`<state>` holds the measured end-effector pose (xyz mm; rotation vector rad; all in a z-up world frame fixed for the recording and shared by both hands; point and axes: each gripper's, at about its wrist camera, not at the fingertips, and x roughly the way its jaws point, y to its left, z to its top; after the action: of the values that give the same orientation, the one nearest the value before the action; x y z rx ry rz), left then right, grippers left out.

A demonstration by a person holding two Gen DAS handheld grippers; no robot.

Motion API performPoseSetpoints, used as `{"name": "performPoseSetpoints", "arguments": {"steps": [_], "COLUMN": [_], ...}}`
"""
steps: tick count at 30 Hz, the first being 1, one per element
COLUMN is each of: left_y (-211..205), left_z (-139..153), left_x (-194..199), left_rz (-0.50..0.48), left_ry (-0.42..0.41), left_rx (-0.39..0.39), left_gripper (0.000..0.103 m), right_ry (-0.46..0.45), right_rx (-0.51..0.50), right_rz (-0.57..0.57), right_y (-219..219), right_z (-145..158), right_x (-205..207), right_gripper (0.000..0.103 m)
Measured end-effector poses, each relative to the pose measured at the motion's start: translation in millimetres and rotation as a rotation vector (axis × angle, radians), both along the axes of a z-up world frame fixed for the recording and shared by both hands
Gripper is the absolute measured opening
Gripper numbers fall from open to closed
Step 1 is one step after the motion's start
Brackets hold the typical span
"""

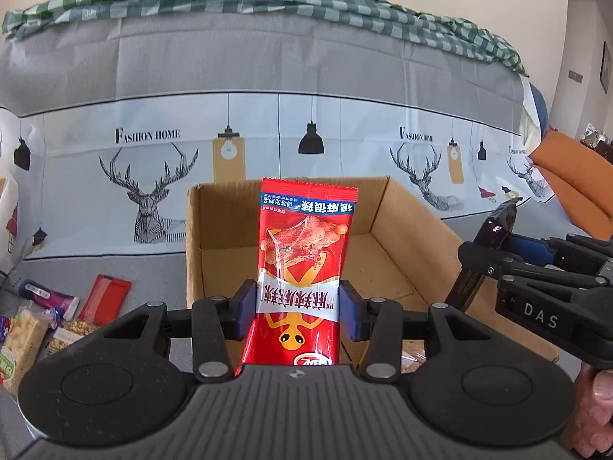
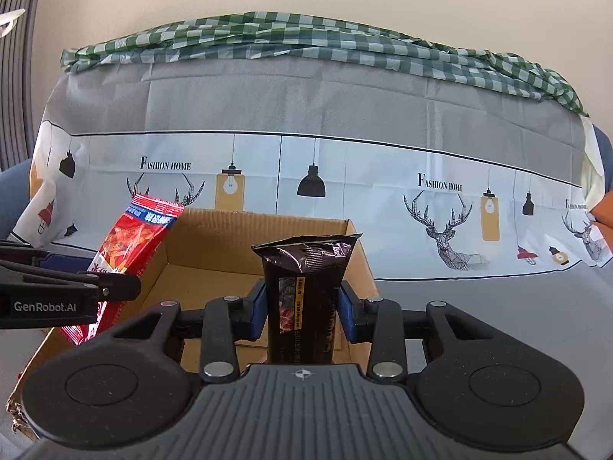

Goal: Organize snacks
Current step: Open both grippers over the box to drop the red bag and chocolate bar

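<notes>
My left gripper point(image 1: 298, 308) is shut on a red snack packet point(image 1: 304, 253), which stands upright between the blue pads over the open cardboard box point(image 1: 406, 226). The same red snack packet point(image 2: 130, 245) shows at the left of the right wrist view, above the box's left wall. My right gripper point(image 2: 300, 312) is shut on a black snack packet point(image 2: 304, 287), held upright above the cardboard box point(image 2: 214, 237). From the left wrist view the right gripper point(image 1: 494, 253) reaches in from the right edge with the black packet point(image 1: 498, 226). The box floor shows only crumbs.
Several loose snack packets point(image 1: 42, 318) lie on the grey cloth at the lower left, among them a red flat pack point(image 1: 105, 299). A sofa back with a deer-print cover point(image 1: 153, 199) and a green checked cloth point(image 1: 268, 0) stands behind the box. An orange cushion point(image 1: 574, 176) sits at right.
</notes>
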<state>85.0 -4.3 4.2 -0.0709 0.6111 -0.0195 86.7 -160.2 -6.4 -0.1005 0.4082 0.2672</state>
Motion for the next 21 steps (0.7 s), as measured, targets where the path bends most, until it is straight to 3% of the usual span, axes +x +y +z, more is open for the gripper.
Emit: {"name": "performPoseSetpoints", "arguments": {"steps": [12, 21], "left_y": [4, 5], "left_z": [3, 7], "left_x": [2, -1], "left_rz": [0.007, 0.019], "left_ry": [0.006, 0.000], "left_rx": [-0.032, -0.038], "left_gripper": [0.049, 0.049], "right_ry": [0.011, 0.005], "right_rx": [-0.123, -0.142], "right_rz": [0.030, 0.036], "right_y": [31, 35], "right_z": [-12, -13], "right_x": [2, 0], "right_gripper": [0.039, 0.039]}}
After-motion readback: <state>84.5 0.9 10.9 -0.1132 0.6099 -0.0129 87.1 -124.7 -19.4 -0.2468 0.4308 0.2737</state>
